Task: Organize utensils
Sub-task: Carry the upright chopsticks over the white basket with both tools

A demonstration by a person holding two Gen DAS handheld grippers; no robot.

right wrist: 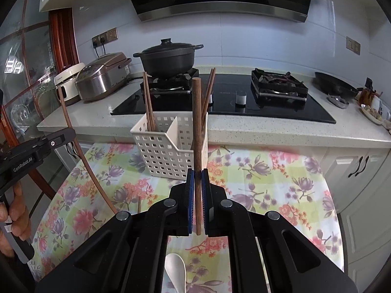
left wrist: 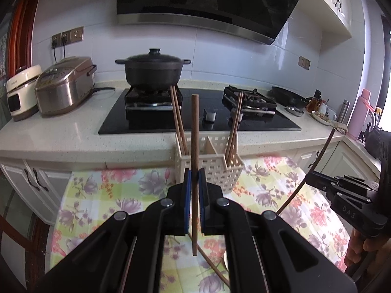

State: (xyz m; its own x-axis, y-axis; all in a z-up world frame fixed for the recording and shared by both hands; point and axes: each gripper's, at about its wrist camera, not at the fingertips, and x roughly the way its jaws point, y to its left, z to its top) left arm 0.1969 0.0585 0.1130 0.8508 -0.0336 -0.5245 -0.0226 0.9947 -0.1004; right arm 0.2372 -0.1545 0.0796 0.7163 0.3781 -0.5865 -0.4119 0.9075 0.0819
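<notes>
Spoon (right wrist: 174, 272) half hidden, chopstick (right wrist: 197, 156) pinched

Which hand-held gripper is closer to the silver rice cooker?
Left. The left hand-held gripper hangs over the table's left part, nearer the rice cooker; the right hand-held gripper sits farther right, beyond it.

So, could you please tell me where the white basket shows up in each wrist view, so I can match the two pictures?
Left wrist view: the basket sits just above centre, right behind the left gripper, on the floral cloth.
Right wrist view: the basket is left of centre, behind and left of the right gripper.
Shared landmark: the black pot on the stove behind the basket.
</notes>
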